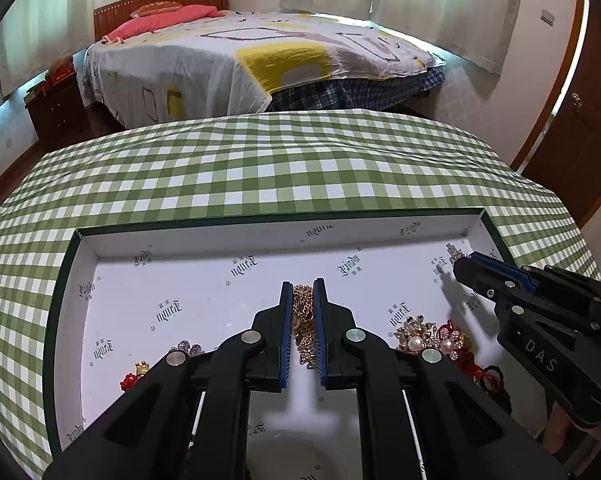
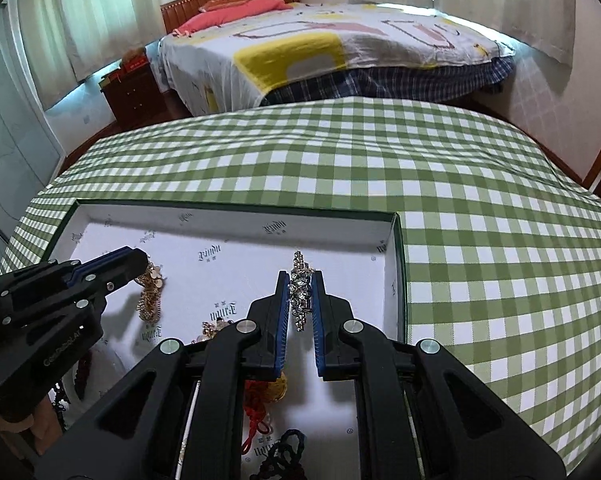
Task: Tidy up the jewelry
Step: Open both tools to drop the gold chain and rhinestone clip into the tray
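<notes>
A shallow white box lid [image 1: 260, 240] with a dark green rim lies on the checked table; it also shows in the right wrist view [image 2: 236, 220]. My left gripper [image 1: 303, 292] is shut on a gold chain [image 1: 303, 320] inside the lid; the chain also shows in the right wrist view [image 2: 151, 292]. My right gripper [image 2: 300, 280] is shut on a silver rhinestone piece [image 2: 300, 292] near the lid's right wall, also seen in the left wrist view [image 1: 454, 251]. Pearl and gold pieces [image 1: 420, 336] and red cords [image 1: 484, 376] lie in the lid.
The table has a green and white checked cloth [image 1: 260, 168]. Small crystal and red-gold pieces [image 1: 140, 372] lie at the lid's left. A black cord [image 2: 284, 452] lies near the lid's front. A bed [image 1: 260, 52] and a nightstand [image 1: 56, 108] stand beyond the table.
</notes>
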Demonstrator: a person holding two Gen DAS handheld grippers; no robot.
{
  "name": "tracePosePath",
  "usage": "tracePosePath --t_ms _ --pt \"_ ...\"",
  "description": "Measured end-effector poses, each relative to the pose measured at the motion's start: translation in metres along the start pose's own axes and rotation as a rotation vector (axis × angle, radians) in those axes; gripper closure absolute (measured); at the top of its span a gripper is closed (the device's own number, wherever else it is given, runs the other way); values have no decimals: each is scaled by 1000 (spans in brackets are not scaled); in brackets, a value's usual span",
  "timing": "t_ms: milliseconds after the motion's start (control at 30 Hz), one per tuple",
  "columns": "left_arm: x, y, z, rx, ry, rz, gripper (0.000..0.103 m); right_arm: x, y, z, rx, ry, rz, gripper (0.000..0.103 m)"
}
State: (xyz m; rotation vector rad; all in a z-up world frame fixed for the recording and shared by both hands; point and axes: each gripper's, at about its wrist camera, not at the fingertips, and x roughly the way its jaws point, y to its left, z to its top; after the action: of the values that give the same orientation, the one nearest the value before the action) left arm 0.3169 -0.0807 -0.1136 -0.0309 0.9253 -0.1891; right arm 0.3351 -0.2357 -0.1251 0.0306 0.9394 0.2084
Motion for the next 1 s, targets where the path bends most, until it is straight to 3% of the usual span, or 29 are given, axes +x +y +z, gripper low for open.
tracePosePath --t_ms 467,600,700,833,1000 --pt "10 5 4 -31 40 -8 92 5 0 1 -6 26 -10 90" --pt "11 6 5 -32 43 -8 91 3 -2 1 -2 14 -9 73" --pt "13 7 4 -35 50 -7 90 2 -1 1 -3 7 -11 70" --pt "10 8 4 -40 37 -5 65 -3 -2 1 0 -15 -15 57" --pt "6 7 4 -38 21 2 49 -9 -3 0 8 -44 -20 44"
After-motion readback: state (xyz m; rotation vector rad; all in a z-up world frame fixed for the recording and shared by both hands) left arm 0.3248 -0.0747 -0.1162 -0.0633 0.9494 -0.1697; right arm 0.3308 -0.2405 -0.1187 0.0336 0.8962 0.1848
